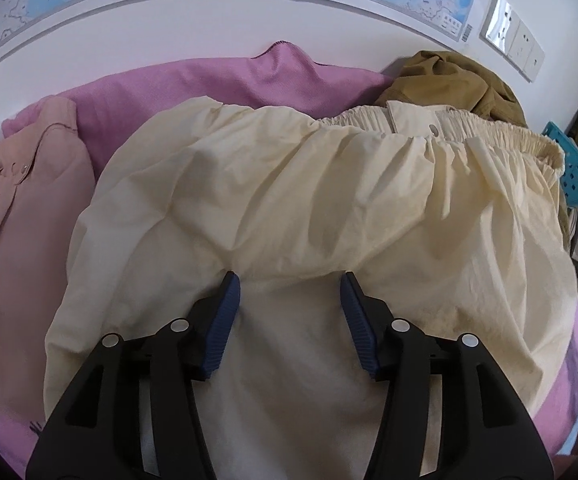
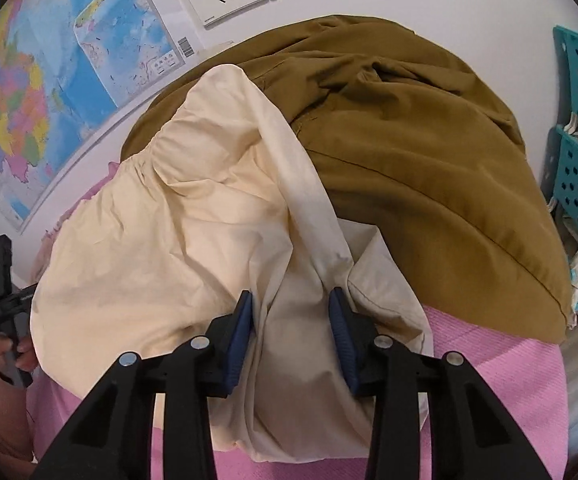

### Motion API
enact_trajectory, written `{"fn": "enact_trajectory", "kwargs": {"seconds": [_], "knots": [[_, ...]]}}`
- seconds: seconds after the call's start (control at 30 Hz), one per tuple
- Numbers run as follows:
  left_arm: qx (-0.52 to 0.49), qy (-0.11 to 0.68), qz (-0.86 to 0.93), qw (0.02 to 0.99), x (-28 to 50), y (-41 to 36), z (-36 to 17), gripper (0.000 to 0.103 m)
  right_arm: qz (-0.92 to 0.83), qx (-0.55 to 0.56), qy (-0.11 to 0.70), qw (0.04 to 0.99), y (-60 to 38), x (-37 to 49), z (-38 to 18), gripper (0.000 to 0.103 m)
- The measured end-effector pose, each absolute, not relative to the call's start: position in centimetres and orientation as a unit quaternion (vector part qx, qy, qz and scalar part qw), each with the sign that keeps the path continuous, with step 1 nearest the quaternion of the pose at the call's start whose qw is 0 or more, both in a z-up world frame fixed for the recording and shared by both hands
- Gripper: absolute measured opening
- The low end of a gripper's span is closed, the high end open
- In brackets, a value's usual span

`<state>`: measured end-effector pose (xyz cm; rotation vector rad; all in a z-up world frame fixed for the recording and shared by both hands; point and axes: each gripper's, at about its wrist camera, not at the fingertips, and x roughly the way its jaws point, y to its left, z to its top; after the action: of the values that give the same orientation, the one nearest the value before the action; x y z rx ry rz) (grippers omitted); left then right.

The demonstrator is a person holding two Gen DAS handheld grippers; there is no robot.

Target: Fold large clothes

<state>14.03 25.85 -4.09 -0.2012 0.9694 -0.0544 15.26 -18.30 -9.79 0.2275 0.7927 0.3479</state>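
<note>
Cream garment point(image 1: 309, 200) spread across pink bed point(image 1: 217, 80), waistband along upper right, long axis side to side. Left tool point(image 1: 289, 320) released, pads apart over cloth at lower centre. Right tool point(image 2: 291, 336) straddling a raised fold, grip uncertain; nearer the garment's end.

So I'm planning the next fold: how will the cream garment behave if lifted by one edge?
The cream garment probably drapes limply; it lies in soft wrinkles. It looks thin, so likely light. Its gathered waistband may bunch rather than stay flat.
</note>
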Motion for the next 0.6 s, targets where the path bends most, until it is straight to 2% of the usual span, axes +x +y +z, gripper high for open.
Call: {"fn": "enact_trajectory", "kwargs": {"seconds": [0.03, 0.07, 0.13, 0.23, 0.43, 0.6], "knots": [[-0.098, 0.461, -0.029, 0.881, 13.7, 25.9, -3.7, 0.061, 0.166, 0.124, 0.385, 0.899, -18.6, 15.1, -9.5, 0.037], [-0.098, 0.453, -0.029, 0.886, 13.1, 25.9, -3.2, 0.071, 0.165, 0.136, 0.383, 0.899, -18.9, 14.8, -9.2, 0.037], [-0.099, 0.429, -0.022, 0.897, 11.3, 26.1, -2.0, 0.081, 0.165, 0.147, 0.376, 0.900, -19.3, 14.1, -8.6, 0.040], [-0.104, 0.406, -0.020, 0.907, 8.1, 26.5, -0.6, 0.083, 0.176, 0.182, 0.361, 0.898, -20.5, 11.9, -7.8, 0.053], [-0.172, 0.381, -0.011, 0.908, 1.2, 29.3, 0.3, 0.085, 0.214, 0.260, 0.355, 0.872, -21.6, 7.1, -8.6, 0.067], [-0.240, 0.394, -0.009, 0.887, -2.2, 31.3, -1.3, 0.086, 0.244, 0.301, 0.392, 0.834, -21.1, 4.7, -10.9, 0.068]]}}
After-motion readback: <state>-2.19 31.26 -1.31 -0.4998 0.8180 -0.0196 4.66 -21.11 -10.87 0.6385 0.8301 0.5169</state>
